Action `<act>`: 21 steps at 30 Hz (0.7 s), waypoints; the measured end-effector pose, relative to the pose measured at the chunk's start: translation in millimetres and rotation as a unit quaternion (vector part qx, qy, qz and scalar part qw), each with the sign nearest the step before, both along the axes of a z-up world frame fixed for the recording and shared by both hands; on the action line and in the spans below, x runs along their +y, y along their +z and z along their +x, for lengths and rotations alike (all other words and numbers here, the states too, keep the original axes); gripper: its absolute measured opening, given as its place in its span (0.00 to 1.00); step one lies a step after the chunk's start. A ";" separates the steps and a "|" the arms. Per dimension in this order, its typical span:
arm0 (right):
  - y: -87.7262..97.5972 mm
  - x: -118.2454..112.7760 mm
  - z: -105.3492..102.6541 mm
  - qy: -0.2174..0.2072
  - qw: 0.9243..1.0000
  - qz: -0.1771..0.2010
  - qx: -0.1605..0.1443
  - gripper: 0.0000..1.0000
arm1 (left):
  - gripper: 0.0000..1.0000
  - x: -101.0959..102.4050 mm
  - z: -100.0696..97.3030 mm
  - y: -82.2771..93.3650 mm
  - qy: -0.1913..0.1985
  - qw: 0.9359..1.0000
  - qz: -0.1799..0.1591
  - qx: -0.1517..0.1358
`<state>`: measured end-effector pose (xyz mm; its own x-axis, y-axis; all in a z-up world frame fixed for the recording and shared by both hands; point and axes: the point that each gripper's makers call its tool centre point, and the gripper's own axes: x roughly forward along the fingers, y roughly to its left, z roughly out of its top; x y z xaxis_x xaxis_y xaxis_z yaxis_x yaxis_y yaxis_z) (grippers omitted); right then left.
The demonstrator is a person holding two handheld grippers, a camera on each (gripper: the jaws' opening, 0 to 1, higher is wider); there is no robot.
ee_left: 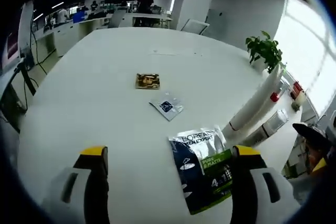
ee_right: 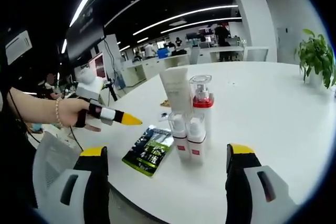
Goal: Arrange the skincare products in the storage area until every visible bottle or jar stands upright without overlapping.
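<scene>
A cluster of skincare products stands upright on the white table (ee_right: 273,119): a white tube (ee_right: 177,90), a clear pump bottle with a red band (ee_right: 201,100), and two small clear bottles with red bases (ee_right: 180,139) (ee_right: 196,141). Beside them a green and silver L'Oreal pouch (ee_right: 149,151) lies flat. The right gripper (ee_right: 167,151) is open in front of the cluster, holding nothing. In the left gripper view the pouch (ee_left: 202,169) lies just inside the right jaw of the open left gripper (ee_left: 170,151). The tube (ee_left: 252,106) and bottles (ee_left: 273,124) show at the right.
A gold sachet (ee_left: 147,81) and a small silver-blue sachet (ee_left: 167,106) lie flat mid-table. A potted plant (ee_left: 265,51) stands at the table's far right edge. A hand holds the left gripper (ee_right: 113,115) left of the pouch. Desks and people sit far behind.
</scene>
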<state>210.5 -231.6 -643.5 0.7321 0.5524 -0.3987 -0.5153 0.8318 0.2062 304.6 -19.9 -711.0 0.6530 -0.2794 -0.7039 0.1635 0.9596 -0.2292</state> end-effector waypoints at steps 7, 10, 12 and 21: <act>-0.9 -2.0 0.8 -0.007 1.000 0.004 0.004 0.92 | 0.89 -6.3 27.0 -12.6 0.002 1.000 0.019 0.006; -2.3 -2.0 0.4 -0.007 1.000 0.004 0.007 0.92 | 0.89 -9.1 34.4 -12.0 0.001 1.000 0.023 0.003; -2.9 -1.9 0.1 -0.007 1.000 0.004 0.008 0.92 | 0.87 -11.1 36.2 -12.0 0.003 1.000 0.026 0.002; -5.2 -3.0 0.9 -0.010 1.000 0.005 0.015 0.92 | 0.77 -18.5 52.7 -21.3 0.049 0.999 0.001 0.015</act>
